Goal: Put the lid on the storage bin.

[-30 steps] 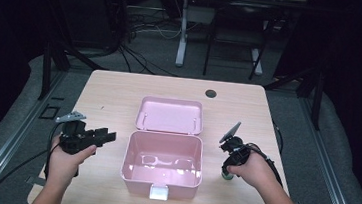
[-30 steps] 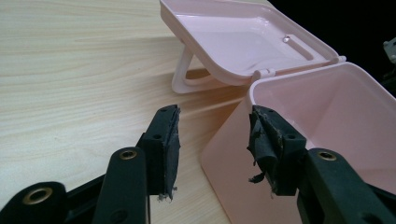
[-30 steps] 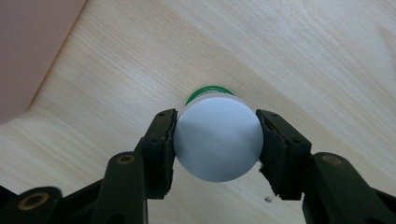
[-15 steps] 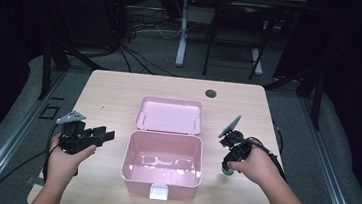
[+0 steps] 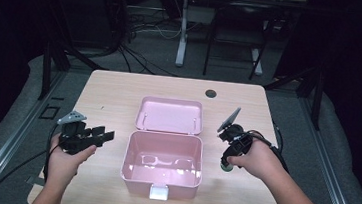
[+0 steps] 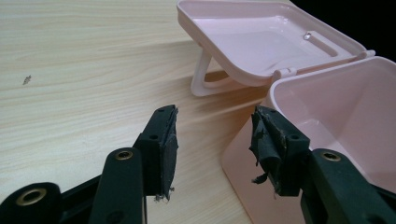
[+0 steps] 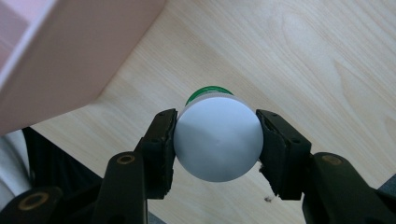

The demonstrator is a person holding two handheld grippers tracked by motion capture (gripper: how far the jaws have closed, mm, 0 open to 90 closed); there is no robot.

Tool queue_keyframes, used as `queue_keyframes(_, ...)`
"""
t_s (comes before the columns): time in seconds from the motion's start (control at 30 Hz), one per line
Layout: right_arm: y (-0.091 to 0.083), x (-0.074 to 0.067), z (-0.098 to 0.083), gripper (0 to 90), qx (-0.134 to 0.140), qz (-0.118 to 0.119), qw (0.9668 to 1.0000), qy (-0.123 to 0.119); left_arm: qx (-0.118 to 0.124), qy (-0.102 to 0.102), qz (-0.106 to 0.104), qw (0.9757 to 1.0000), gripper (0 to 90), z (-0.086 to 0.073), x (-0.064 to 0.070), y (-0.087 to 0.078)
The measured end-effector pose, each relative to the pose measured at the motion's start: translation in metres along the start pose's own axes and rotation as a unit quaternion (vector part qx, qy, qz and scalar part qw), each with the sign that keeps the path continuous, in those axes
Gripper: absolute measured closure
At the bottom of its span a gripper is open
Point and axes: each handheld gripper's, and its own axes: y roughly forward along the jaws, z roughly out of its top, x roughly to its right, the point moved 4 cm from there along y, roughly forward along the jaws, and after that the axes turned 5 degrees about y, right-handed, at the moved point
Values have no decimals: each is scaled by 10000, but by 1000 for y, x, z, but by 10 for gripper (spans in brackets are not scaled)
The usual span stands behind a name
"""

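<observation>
Your right claw (image 7: 215,140), clenched on the green-capped white bottle (image 7: 217,140), has lifted it off the desk (image 5: 114,95) beside the open pink box (image 5: 160,188), ready to go in.

Your left gripper (image 6: 212,149) hangs over the wooden table (image 6: 84,93), its jaws apart with nothing between them. Its right jaw sits just at the near corner of the pink box (image 6: 341,121), whose open lid (image 6: 266,42) lies beyond.

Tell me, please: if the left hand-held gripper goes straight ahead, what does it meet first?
Probably the near corner of the open pink box; the left hand-held gripper points just past its edge, so depth is uncertain.
</observation>
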Motion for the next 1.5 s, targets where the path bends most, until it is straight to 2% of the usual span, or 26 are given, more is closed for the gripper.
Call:
queue_keyframes(0.2,-11,-7,3,502,-29,28,9999,-112,-46,0,-23,10000,503,-1,1,2)
queue_keyframes(0.27,-12,-9,5,502,43,41,9999,-111,-51,-1,-18,10000,499,-1,2,2)
queue_keyframes(0.37,-19,-12,7,501,-48,94,9998,-148,-64,-12,-25,10000,497,-2,1,3)
queue_keyframes(0.47,-23,-14,9,502,41,118,9998,-153,-62,-19,-27,10000,496,-2,1,3)
queue_keyframes(1.0,-48,-24,19,502,68,112,9995,-303,-88,-46,-33,9999,496,-2,1,4)
queue_keyframes(1.5,-62,-39,31,502,81,91,9987,-490,-108,-74,-64,9999,497,-3,1,5)
